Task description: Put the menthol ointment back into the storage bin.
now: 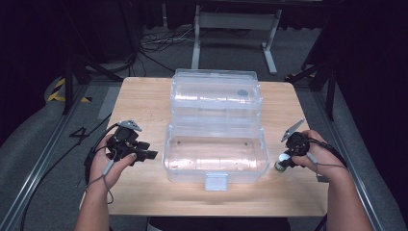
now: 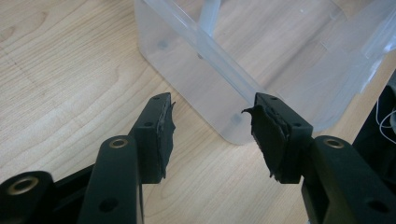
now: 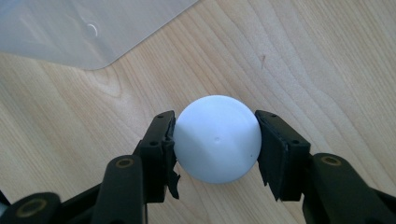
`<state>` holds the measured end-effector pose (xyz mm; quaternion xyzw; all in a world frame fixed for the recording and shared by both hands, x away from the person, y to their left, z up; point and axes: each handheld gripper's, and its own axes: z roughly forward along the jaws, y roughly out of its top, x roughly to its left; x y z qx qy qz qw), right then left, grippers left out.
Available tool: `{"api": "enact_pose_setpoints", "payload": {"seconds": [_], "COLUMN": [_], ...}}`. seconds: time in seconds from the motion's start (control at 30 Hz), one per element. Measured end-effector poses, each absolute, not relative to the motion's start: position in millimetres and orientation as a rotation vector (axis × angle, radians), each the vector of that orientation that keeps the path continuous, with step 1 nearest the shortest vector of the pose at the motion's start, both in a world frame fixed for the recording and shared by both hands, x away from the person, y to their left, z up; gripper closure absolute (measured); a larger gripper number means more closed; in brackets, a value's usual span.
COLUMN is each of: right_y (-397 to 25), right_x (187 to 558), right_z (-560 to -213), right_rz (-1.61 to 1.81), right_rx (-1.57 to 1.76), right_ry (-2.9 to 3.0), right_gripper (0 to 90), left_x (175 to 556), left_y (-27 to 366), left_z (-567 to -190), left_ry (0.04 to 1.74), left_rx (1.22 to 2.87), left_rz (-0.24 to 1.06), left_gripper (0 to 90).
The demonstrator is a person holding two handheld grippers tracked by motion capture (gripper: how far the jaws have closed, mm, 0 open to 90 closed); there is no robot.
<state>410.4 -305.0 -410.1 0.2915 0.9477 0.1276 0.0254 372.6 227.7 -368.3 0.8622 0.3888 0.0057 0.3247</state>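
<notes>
A clear plastic box [image 1: 168,149] stands open in the middle of the wooden table [image 1: 144,98], its lid [image 1: 216,89] folded back on the far side. Right of the box stands a small bottle with a white round cap [image 3: 217,140], on the table. My right gripper [image 3: 214,116] is shut on that cap, one jaw on each side; the high view shows this gripper [image 1: 285,161] by the box's right front corner. My left gripper [image 2: 212,107] is open and holds nothing, pointing at the box's near left corner [image 2: 233,126]. From above, this left gripper [image 1: 150,155] sits just left of the box.
A latch tab [image 1: 215,181] sticks out from the box's front wall. A dark round spot [image 1: 243,92] shows in the lid. Bare wood lies left of the box and along the front edge. Cables and a metal stand [image 1: 235,21] are on the floor beyond the table.
</notes>
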Motion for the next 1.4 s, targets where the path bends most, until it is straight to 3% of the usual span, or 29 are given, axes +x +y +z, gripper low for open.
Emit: {"api": "enact_pose_setpoints", "payload": {"seconds": [1.4], "right_y": [-264.8], "right_x": [394.5], "right_z": [-322.3], "right_rz": [0.468], "right_rx": [0.583], "right_ry": [2.976], "right_gripper": [50.8], "left_x": [370.6], "left_y": [237.4], "left_z": [-371.9], "left_ry": [1.056], "left_rx": [2.242], "left_rz": [-0.002], "left_gripper": [48.4]}}
